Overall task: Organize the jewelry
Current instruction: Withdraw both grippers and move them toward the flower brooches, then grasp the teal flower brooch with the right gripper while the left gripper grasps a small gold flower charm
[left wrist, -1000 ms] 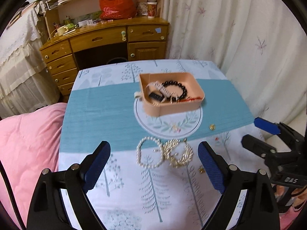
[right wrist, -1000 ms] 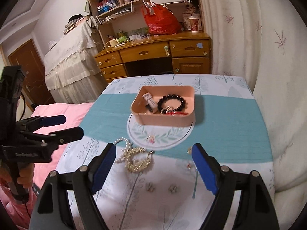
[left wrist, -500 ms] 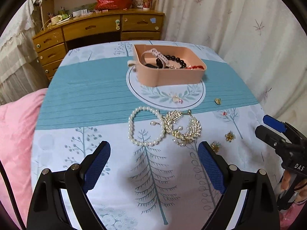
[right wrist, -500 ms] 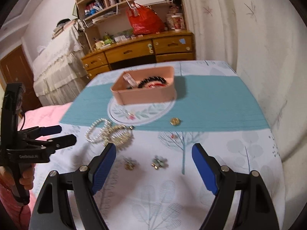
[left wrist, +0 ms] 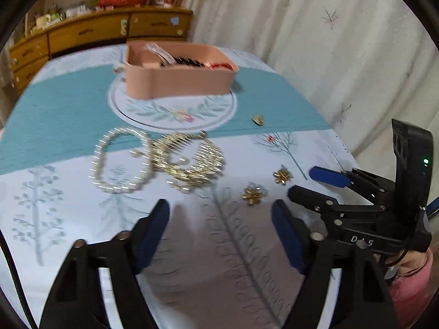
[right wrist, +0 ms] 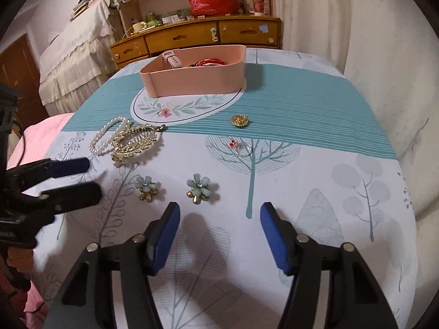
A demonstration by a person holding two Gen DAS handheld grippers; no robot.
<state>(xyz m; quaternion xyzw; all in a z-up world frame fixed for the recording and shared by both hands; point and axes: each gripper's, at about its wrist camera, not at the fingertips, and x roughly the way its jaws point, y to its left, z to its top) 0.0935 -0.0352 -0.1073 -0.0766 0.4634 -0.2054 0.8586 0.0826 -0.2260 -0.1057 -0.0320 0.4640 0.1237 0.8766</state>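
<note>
Both tongs have dropped low toward the near edge of the table since a second ago, and the jewelry now fills more of each view. Left tongs (left wrist: 219, 219) stand apart, holding nothing, hovering over bare cloth at the near edge. Right tongs (right wrist: 219, 224) likewise apart and empty, just short of the two flower earrings.

Pink tray (right wrist: 192, 79) sits toward the far edge on the cloth's round printed emblem, long axis running left-right across the table; a watch strap, dark beads and something red show over its rim.

Loose pieces, all on the tablecloth (right wrist: 315, 192):
- Pearl bracelet (right wrist: 108, 134) lies flat as an open loop, nearer the left edge.
- Gold leaf hair comb (right wrist: 134, 142) touches the bracelet's right side, long axis diagonal, running from near-left to far-right (left view is motion-blurred, so teeth detail is poor there).
- Two blue-petal flower earrings (right wrist: 199, 187) with gold bases sit side by side, just apart, nearest the right tongs.
- Small ring with red stone (right wrist: 240, 146) mid-table.
- Round gold brooch (right wrist: 239, 120) on the teal band, between ring and tray.
</note>
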